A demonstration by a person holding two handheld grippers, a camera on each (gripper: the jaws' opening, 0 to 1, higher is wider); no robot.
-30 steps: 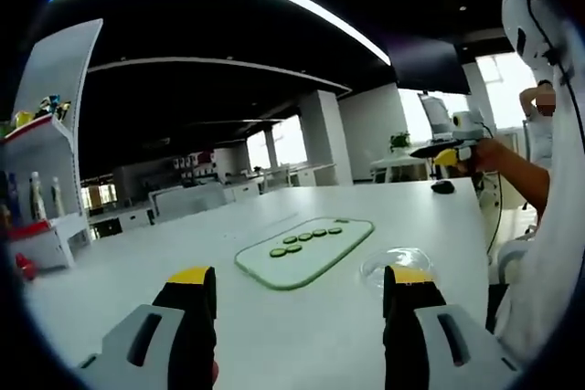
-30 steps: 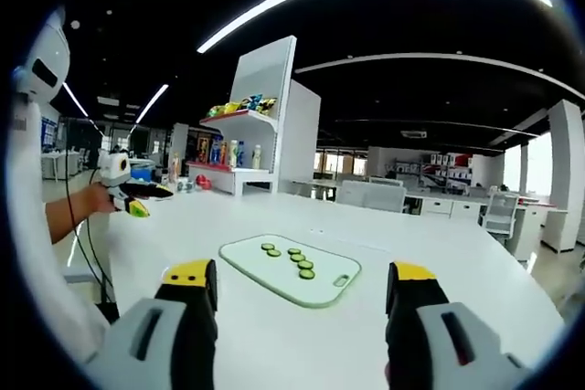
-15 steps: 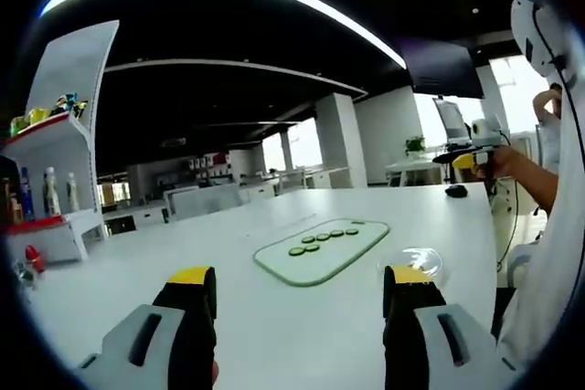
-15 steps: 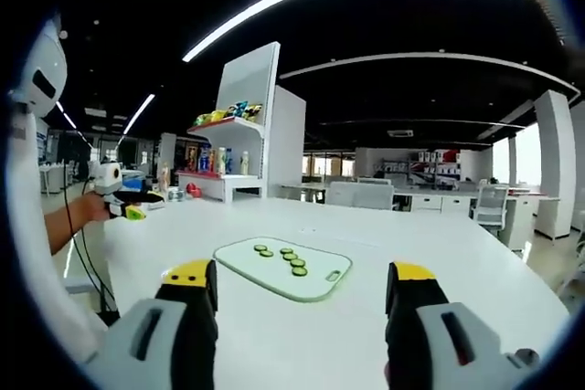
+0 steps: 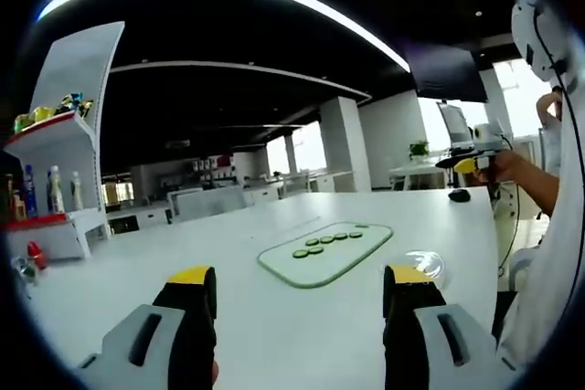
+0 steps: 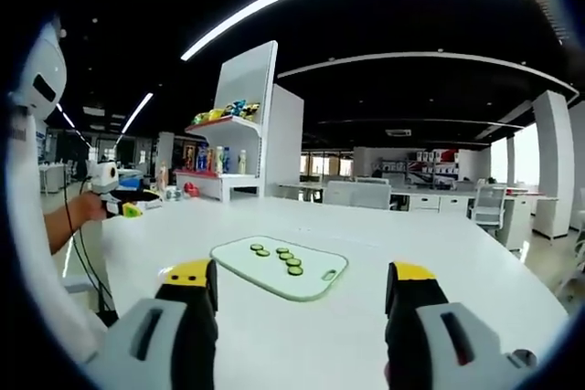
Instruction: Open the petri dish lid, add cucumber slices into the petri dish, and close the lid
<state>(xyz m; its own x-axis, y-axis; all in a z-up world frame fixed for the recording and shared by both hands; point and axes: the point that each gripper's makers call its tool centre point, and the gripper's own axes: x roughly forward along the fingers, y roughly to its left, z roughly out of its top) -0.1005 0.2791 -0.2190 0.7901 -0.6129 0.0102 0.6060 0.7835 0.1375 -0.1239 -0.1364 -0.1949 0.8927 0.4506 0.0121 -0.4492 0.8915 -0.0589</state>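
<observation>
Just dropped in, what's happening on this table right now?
Nothing has been picked up yet. A person holds both grippers above a white table, jaws wide apart and empty: the left gripper and the right gripper. Ahead lies a pale green cutting board with five cucumber slices in a row. The clear petri dish sits on the table beside the board, just past the left gripper's right jaw, lid apparently on. Shelves with bottles stand behind the table.
</observation>
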